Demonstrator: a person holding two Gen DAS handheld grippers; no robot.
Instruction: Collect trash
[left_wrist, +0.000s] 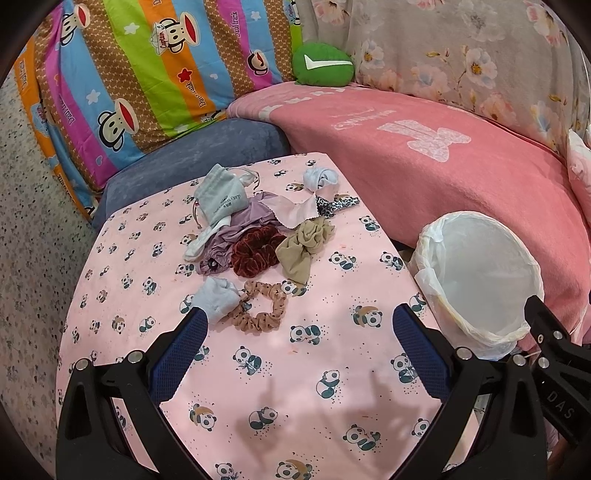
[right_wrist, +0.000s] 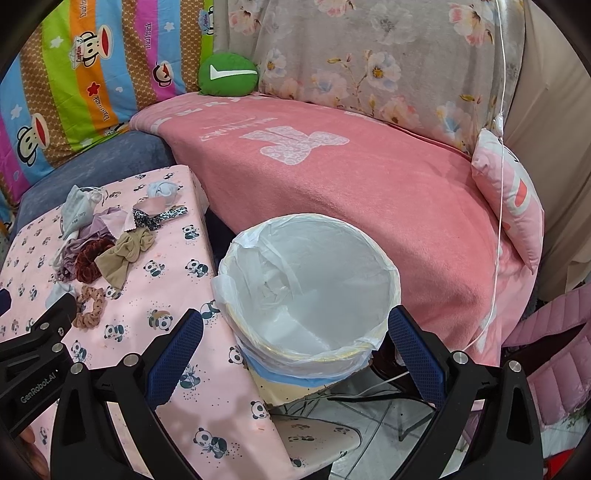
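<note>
Both grippers hung empty, jaws spread wide: the left gripper (left_wrist: 301, 354) hovered low over the panda-print tablecloth (left_wrist: 258, 387), pointed at the clutter, and the right gripper (right_wrist: 295, 358) was poised just before the lined bin (right_wrist: 308, 288), as if one tool was meant to fetch and the other to tend the bin. The bin stood just off the table's right edge, its white liner folded over the rim and nothing visible inside, so I judged the collecting had barely begun. The trash lay in a loose heap near the table's far side: a grey drawstring pouch (left_wrist: 219, 197) with small print I could only partly read, a dark red velvet scrunchie (left_wrist: 255, 254), a tan knotted band (left_wrist: 304, 243), and nearer the left fingers, a pale blue wad (left_wrist: 218, 299) touching a beige scrunchie (left_wrist: 260, 306). "Paul Frank" ran along the striped quilt (left_wrist: 147, 74) behind; the gripper bodies read "GenRobot.AI" and "DAS".
</note>
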